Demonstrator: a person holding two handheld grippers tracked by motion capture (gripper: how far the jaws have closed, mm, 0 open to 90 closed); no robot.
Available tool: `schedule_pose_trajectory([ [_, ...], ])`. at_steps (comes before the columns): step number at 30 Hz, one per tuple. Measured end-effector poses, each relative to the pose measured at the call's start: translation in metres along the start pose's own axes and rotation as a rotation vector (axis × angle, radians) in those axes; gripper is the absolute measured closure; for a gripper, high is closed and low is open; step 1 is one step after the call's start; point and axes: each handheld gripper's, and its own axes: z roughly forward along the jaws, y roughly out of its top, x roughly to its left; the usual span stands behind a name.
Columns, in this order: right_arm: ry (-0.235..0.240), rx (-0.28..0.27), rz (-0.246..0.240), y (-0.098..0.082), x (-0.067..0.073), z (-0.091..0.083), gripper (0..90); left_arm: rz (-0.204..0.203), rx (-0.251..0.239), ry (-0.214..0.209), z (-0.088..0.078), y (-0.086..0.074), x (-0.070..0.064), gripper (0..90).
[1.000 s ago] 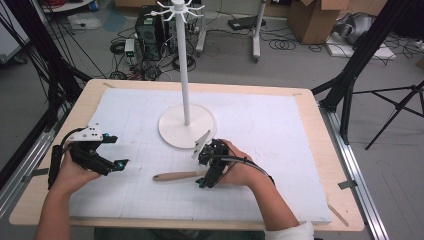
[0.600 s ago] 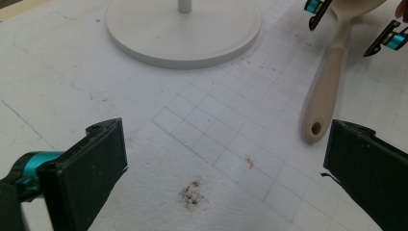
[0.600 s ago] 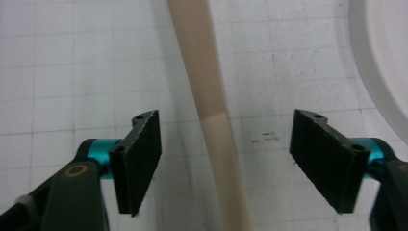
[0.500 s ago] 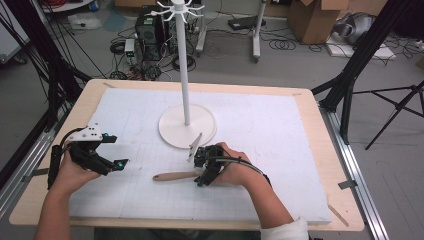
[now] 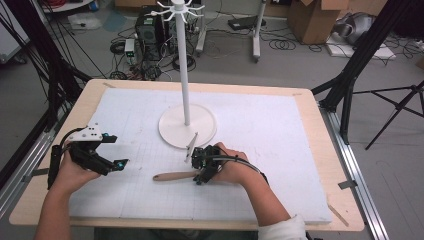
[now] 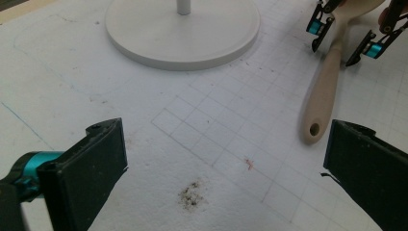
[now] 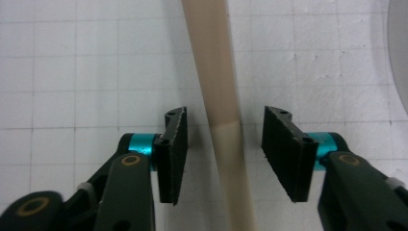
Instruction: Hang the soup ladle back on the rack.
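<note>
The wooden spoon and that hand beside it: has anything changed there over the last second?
The right gripper has just been closing its jaws around the wooden spoon's handle; the handle lies between them, but a gap shows on each side, so it isn't gripped yet. The spoon, the white stand and the left gripper stayed put.

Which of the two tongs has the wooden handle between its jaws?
The right tongs: their black jaws straddle the pale wooden spatula handle, having just been closing, gaps still showing. The left tongs hover apart over bare white foam board.
</note>
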Motion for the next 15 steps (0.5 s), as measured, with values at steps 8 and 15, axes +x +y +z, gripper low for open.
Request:
schedule_pose_trajectory([
  [8, -0.003, 0.013, -0.015, 0.0025, 0.0016, -0.0003, 66.1, -0.001, 0.0, -0.002, 0.0006, 0.0003, -0.0009, 1.7],
  [15, -0.02, 0.014, -0.029, 0.0033, 0.0045, -0.0006, 73.9, 0.002, -0.004, -0.001, -0.0013, 0.0004, -0.0004, 1.6],
])
